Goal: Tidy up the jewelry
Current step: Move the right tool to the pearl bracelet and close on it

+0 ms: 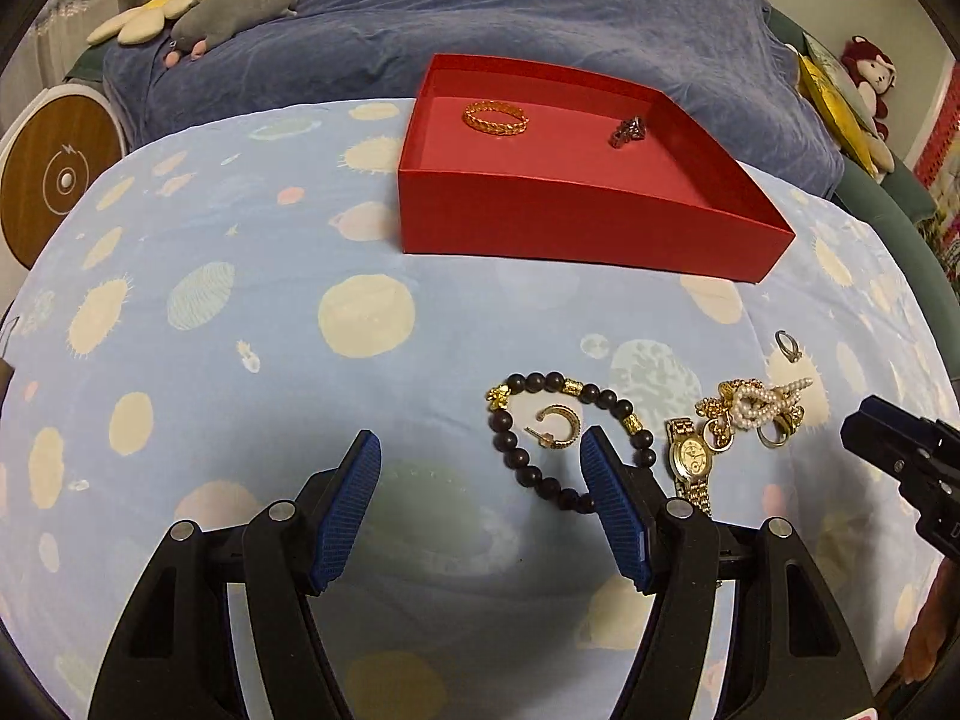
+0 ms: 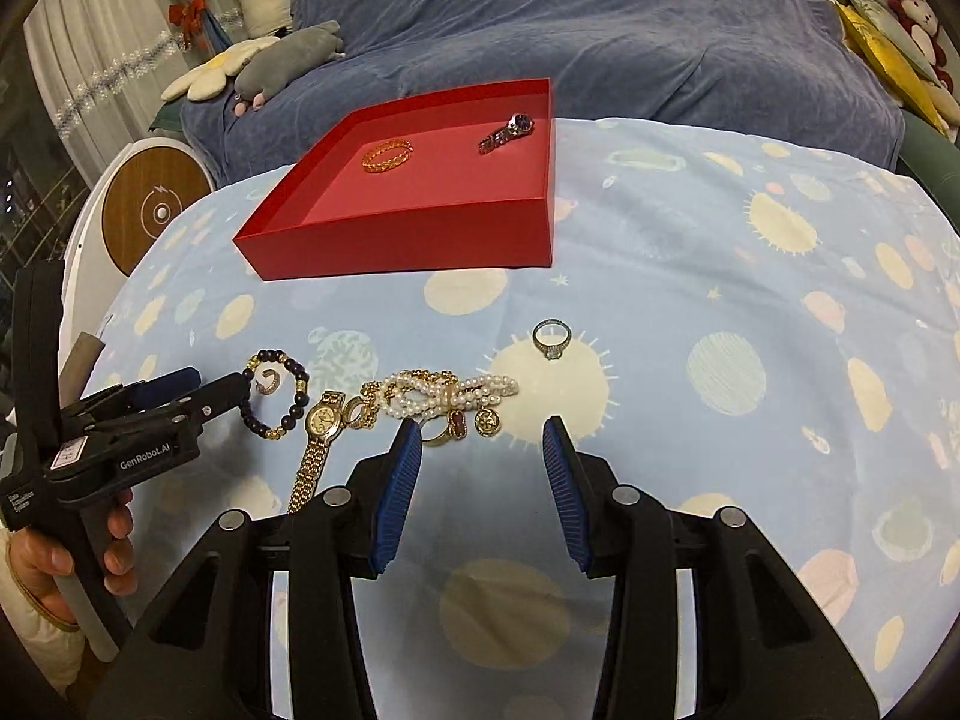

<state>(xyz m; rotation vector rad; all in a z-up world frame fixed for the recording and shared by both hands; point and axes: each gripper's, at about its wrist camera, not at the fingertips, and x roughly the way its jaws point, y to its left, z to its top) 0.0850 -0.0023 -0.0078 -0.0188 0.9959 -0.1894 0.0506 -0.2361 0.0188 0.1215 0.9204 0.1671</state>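
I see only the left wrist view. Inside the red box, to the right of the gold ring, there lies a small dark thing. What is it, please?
Observer: It is a small silver wristwatch with a dark dial, lying on the floor of the open red cardboard box near its far corner.
Operator: Thank you. Of the right tool I see only one edge. Is it holding something?
Observer: No. The right tool is open and empty, just in front of the knotted white pearl bracelet.
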